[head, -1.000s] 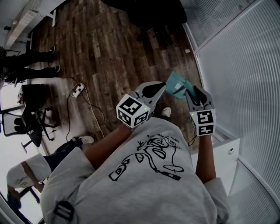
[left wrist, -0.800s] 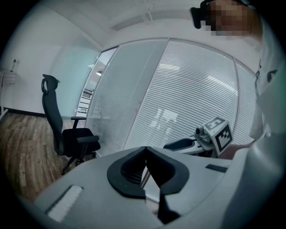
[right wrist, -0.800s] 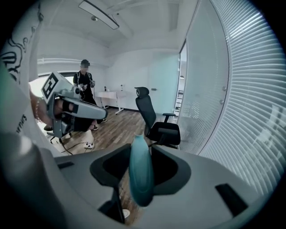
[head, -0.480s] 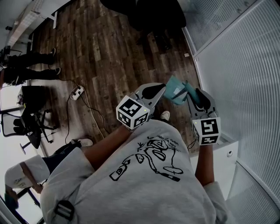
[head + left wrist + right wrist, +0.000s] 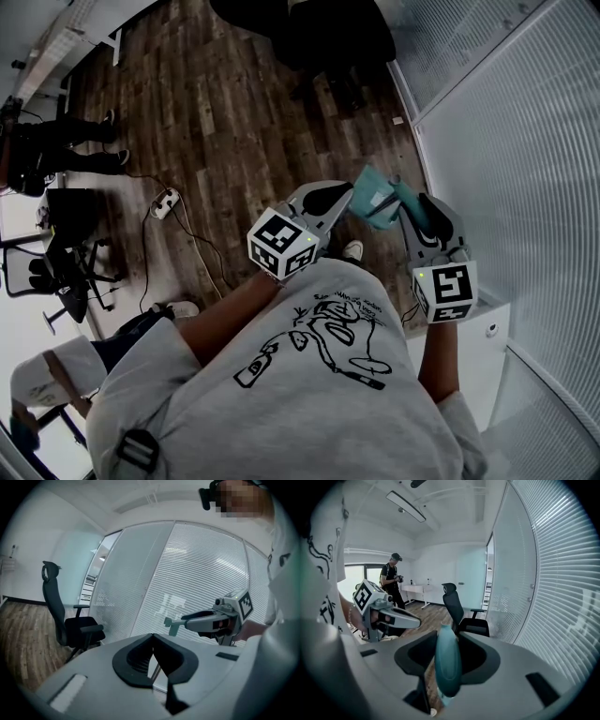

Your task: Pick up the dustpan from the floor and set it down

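Your right gripper (image 5: 407, 201) clamps the dustpan (image 5: 375, 197) by its handle, which runs forward along the jaws, high above the floor (image 5: 234, 122). Your left gripper (image 5: 339, 194), jaws closed and empty, sits just beside.

The dustpan (image 5: 378, 199) is teal — the one strong colour here — while the left gripper (image 5: 345, 190) and the right gripper (image 5: 412, 199) are pale grey (black linings inside the jaws), and their marker cubes (image 5: 281, 242) are white with black square patterns. The floor (image 5: 234, 112) is brown wood planking, streaked light and dark, the blinds (image 5: 525, 159) are white with fine horizontal slats, and the office chair (image 5: 457, 609) is black. The person's shirt (image 5: 281, 403) is grey, printed with a black line drawing — the cable (image 5: 202, 246) is black, the power strip (image 5: 166, 195) white.
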The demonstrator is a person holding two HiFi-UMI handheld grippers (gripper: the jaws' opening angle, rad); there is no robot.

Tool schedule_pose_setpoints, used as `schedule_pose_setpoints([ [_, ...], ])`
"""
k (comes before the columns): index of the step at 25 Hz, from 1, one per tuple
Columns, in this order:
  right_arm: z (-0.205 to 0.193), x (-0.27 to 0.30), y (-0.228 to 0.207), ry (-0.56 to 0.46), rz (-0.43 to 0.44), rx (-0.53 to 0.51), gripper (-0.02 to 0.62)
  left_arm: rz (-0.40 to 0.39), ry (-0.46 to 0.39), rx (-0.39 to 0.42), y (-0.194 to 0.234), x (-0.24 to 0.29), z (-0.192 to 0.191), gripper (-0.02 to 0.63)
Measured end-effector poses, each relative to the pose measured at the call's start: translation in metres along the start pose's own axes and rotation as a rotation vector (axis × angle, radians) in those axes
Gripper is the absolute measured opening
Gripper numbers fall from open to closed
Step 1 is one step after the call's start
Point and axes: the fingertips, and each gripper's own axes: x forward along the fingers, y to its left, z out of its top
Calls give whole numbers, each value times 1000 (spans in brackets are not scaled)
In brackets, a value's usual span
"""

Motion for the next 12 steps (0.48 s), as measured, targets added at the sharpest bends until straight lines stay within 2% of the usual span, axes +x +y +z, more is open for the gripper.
schedule_pose_setpoints([
  [12, 1, 1, 1, -5, 16, 9, 138, 3, 2, 0, 3, 4, 0, 2],
])
